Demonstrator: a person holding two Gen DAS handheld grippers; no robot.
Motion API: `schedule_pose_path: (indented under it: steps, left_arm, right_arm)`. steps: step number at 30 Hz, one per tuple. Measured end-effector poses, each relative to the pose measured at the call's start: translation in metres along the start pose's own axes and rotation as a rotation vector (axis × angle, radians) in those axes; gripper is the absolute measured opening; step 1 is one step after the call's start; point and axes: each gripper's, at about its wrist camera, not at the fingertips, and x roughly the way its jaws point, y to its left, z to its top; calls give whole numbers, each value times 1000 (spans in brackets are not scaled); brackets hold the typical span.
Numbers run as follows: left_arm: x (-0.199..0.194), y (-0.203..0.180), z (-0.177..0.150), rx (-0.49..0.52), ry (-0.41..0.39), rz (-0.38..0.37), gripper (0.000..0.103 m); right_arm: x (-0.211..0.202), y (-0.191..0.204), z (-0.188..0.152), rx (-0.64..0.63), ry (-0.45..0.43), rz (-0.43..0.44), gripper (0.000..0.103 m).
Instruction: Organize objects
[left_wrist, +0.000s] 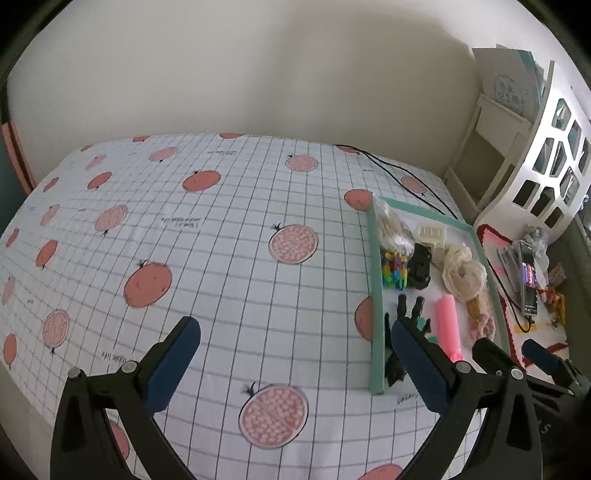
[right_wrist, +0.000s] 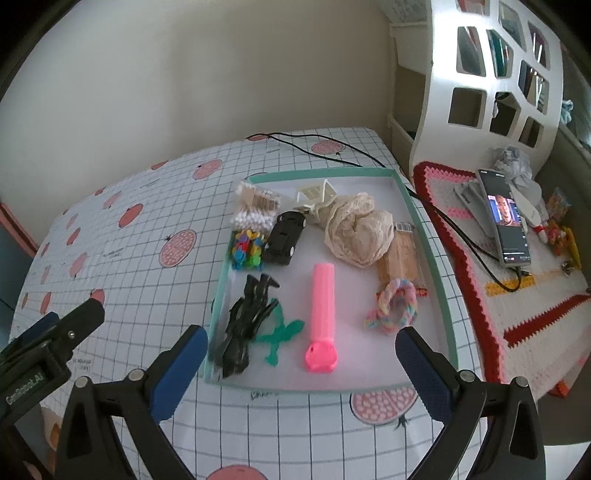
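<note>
Two grippers sit low at my end of the table, both with their jaws spread wide and nothing between them. The left gripper (left_wrist: 295, 350) hangs over bare patterned tablecloth (left_wrist: 221, 240); the right gripper (right_wrist: 299, 354) faces straight into the shallow green-rimmed tray (right_wrist: 448, 317).

All the small objects I can see lie inside that tray: a pink tube (right_wrist: 322, 314), a black toy car (right_wrist: 285, 236), a cream cloth bundle (right_wrist: 356, 232), a pastel braided ring (right_wrist: 393, 306), a heap of black clips (right_wrist: 243, 325), a green flat shape (right_wrist: 280, 332), a packet of bright little pieces (right_wrist: 247, 249), a bag of cotton swabs (right_wrist: 255, 208), a small white basket (right_wrist: 317, 192) and a wooden packet (right_wrist: 400, 254). Nothing loose lies on the cloth outside it.

This fits either a tray already filled or one waiting to be sorted out onto the table, and I cannot tell which, so I commit to no pick.

If I do reach in, I judge the pink tube the cleanest target for the right gripper: it lies along my line of sight, apart from its neighbours, so I would straddle its middle squarely. The clips look tangled and the green shape touches them, so I would expect them to drag together. I would also keep clear of the tray's near wall.
</note>
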Motion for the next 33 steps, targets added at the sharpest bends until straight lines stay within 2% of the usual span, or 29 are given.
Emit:
schedule_pose_path:
  steps: [6, 15, 20, 33]
  left_arm:
    - [-9, 11, -18, 8, -12, 41, 103]
    - [-15, 31, -31, -52, 7, -1, 103]
    - [-23, 29, -42, -4, -10, 50, 103]
    - [-29, 33, -74, 48, -3, 89, 103]
  right_arm:
    - [-7, 6, -18, 6, 8, 3, 103]
    - [-20, 9, -37, -8, -7, -11, 103]
    - [-24, 11, -47, -20, -18, -14, 103]
    - [-24, 12, -74, -26, -7, -19, 103]
